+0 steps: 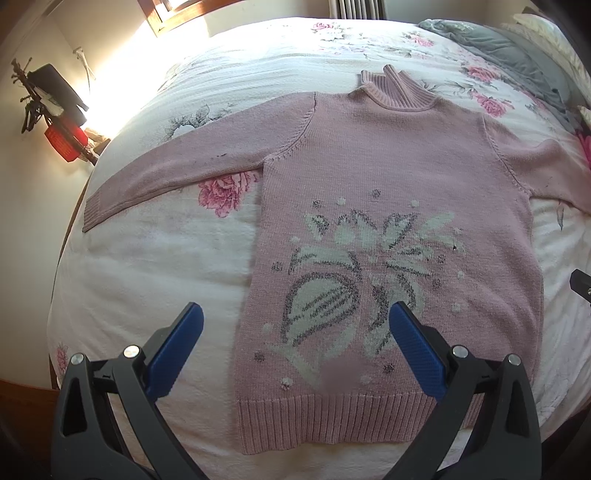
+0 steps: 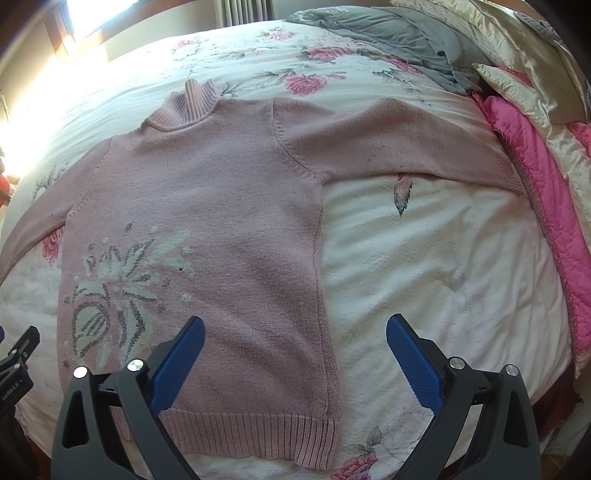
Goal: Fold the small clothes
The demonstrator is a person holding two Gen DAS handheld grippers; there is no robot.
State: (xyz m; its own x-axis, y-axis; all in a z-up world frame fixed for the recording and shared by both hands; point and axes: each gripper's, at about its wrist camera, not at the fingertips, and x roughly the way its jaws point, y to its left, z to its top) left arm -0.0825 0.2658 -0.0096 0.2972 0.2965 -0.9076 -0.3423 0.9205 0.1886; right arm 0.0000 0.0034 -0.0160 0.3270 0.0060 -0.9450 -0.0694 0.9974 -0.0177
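A pink knitted sweater [image 1: 388, 158] is being shown spread flat, front side up, on a bed covered by a white bedspread [image 1: 155, 266] printed with pink roses. Its ribbed high collar [image 1: 399, 90] is lying at the far end and its ribbed hem [image 1: 332, 421] at the near edge of the bed. Both sleeves are being held out sideways on the bedspread: the left sleeve [image 1: 166, 173] is slanting down toward the bed's left edge, and the right sleeve [image 2: 406, 144] is reaching toward a bright pink quilted blanket [image 2: 546, 206] bunched at the right side. A white and grey knitted motif [image 1: 351, 273] is being displayed on the lower front of the sweater.

The left gripper [image 1: 295, 321] is being held above the hem area, its blue-padded jaws standing wide apart with nothing between them; whether the sweater is being touched cannot be told. The right gripper [image 2: 295, 332] is being held over the sweater's right side seam, its jaws likewise spread apart and empty.

A grey garment [image 2: 388, 33] is lying crumpled at the far right of the bed, beside cream pillows [image 2: 517, 55]. A radiator [image 1: 356, 8] is being seen beyond the bed.
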